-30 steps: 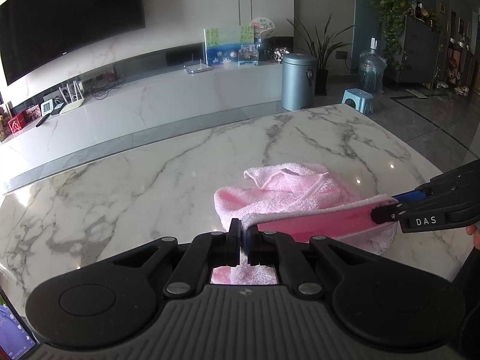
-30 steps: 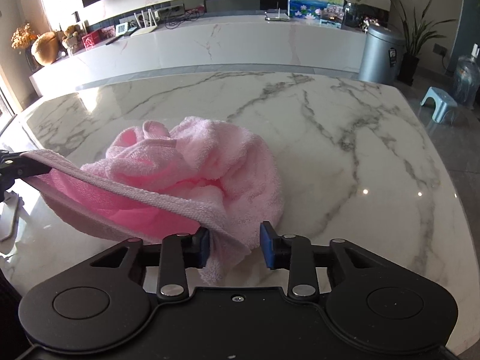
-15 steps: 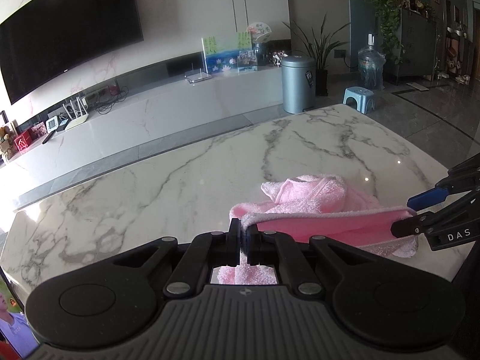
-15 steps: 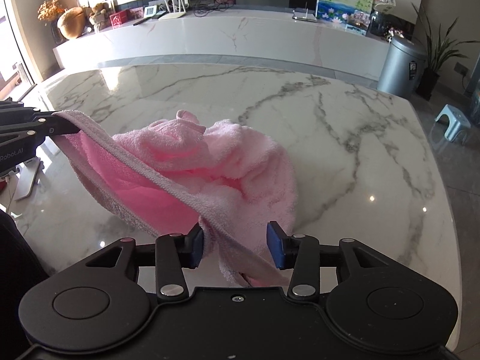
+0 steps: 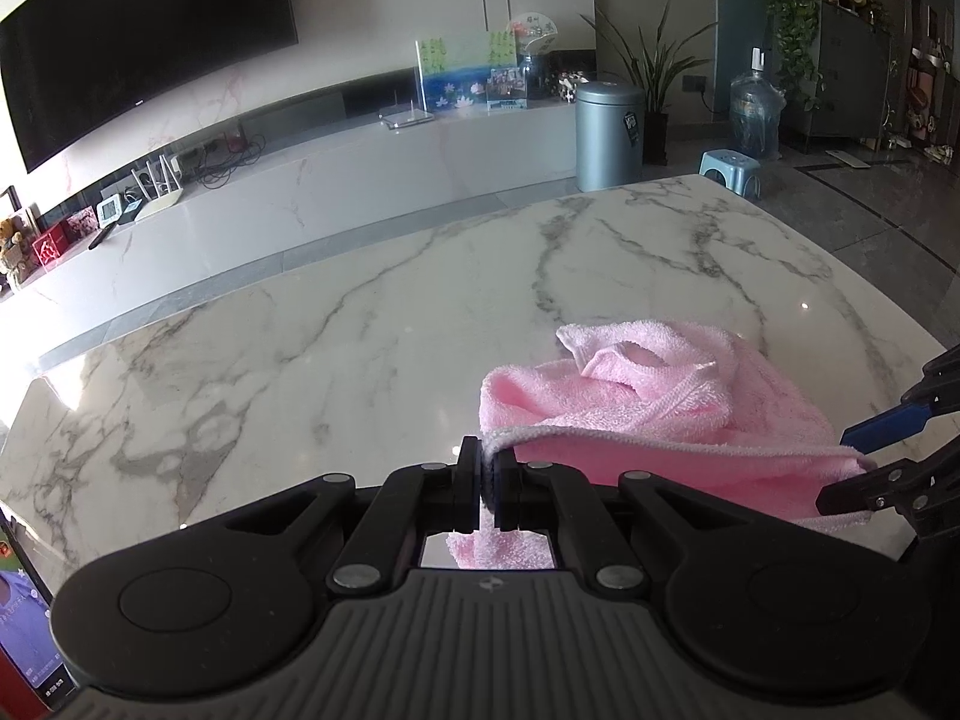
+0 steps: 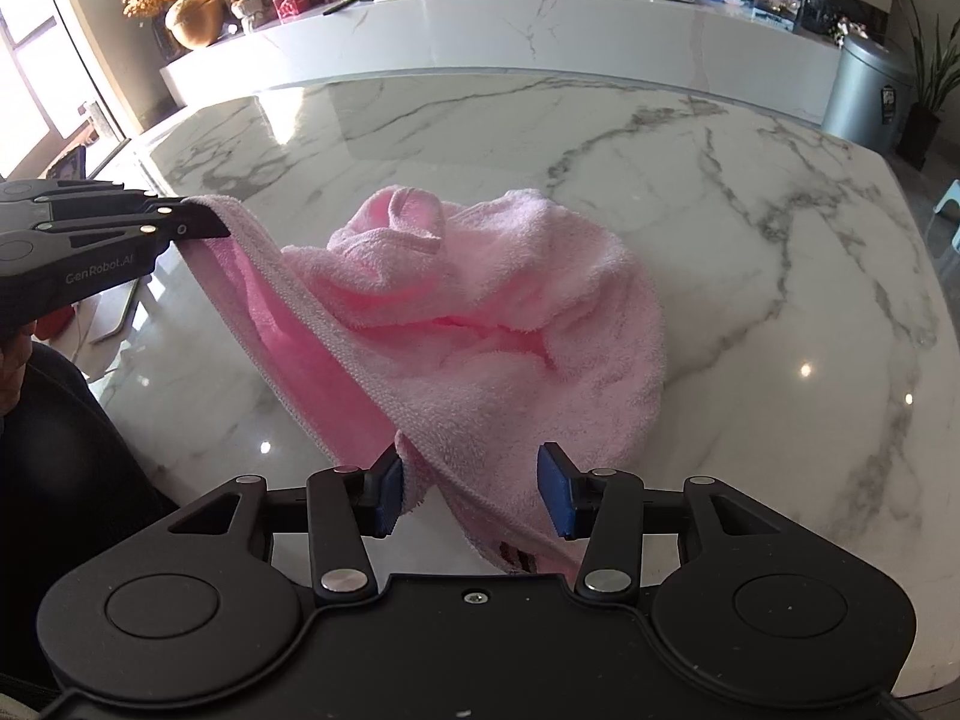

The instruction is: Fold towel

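Note:
A pink towel (image 5: 654,396) lies bunched on the marble table (image 5: 360,324), with one hemmed edge lifted off the heap. My left gripper (image 5: 489,474) is shut on one end of that hem; the right wrist view shows it at the left (image 6: 198,222) with the hem stretched from it. My right gripper (image 6: 471,489) stands open. The hem of the towel (image 6: 456,324) runs loosely between its blue pads (image 6: 555,498) and brushes the left one, and neither pad presses on it. In the left wrist view the right gripper (image 5: 858,462) sits at the right edge.
The table's far edge and right corner (image 5: 720,186) drop to the floor. Beyond stand a grey bin (image 5: 609,138), a blue stool (image 5: 729,168) and a long white console (image 5: 360,180). A dark sleeve (image 6: 66,450) is at the lower left of the right wrist view.
The right gripper's jaws have spread wider and it has slid to the right along the hem. The left gripper has kept its grip and barely moved.

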Action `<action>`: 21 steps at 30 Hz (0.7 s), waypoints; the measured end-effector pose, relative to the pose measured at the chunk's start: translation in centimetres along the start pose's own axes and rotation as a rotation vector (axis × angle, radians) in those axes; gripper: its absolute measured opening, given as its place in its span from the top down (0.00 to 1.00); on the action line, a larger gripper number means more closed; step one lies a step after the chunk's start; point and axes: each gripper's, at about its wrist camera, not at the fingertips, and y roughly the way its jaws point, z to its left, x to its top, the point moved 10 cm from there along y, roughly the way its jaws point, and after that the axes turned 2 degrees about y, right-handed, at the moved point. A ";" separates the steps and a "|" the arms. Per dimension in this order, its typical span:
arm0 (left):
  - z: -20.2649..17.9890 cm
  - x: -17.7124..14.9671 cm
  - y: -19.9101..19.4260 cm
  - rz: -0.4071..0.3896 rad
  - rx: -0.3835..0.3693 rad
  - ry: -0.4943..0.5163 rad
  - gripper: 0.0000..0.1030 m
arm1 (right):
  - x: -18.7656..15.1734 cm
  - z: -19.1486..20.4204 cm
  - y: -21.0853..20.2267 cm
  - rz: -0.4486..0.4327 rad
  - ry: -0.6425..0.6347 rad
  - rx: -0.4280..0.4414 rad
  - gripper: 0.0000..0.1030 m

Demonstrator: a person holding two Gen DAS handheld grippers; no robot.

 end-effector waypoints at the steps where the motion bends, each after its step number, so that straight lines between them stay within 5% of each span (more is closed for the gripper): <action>1: 0.1 0.1 -0.1 -0.002 0.002 0.000 0.97 | 0.1 0.1 -0.1 -0.004 -0.005 -0.002 0.58; 10: -0.1 0.6 -0.4 -0.020 0.005 0.004 0.97 | 1.2 2.9 -1.4 -0.047 -0.085 0.061 0.58; 18: -0.3 1.5 -1.2 -0.045 0.005 0.021 0.97 | 1.7 6.7 1.4 -0.018 -0.193 0.058 0.58; 20: -0.1 1.7 -1.5 -0.053 0.005 0.018 0.97 | 1.5 6.7 2.4 -0.011 -0.191 0.034 0.64; 21: 0.0 1.8 -1.6 -0.056 0.007 0.019 0.97 | 1.4 6.6 2.8 -0.012 -0.184 0.021 0.75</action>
